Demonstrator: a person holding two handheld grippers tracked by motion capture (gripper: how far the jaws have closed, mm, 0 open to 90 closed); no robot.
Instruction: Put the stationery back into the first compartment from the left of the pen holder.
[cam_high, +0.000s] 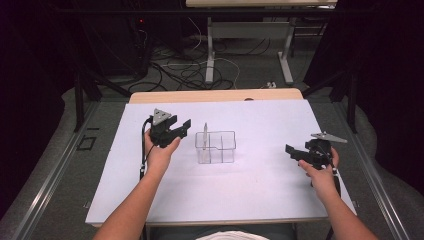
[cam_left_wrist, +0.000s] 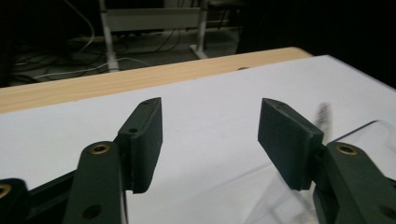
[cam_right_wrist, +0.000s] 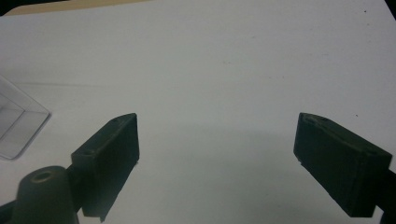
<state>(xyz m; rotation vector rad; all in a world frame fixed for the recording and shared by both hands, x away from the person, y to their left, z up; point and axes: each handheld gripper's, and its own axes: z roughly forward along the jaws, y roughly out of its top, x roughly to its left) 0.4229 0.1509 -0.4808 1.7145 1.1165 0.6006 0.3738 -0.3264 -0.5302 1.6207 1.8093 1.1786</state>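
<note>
A clear plastic box with dividers stands in the middle of the white sheet. A thin pale stick-like item stands upright in its left part; what it is I cannot tell. My left gripper is just left of the box, open, with nothing between its jaws. In the left gripper view the box rim and the blurred thin item lie behind the right jaw. My right gripper hovers off to the right of the box, open and empty. A box corner shows at the left of that view.
The white sheet covers a wooden table whose far edge shows at the back. Beyond it are cables on the floor and the legs of another table. Dark frame posts stand at both sides.
</note>
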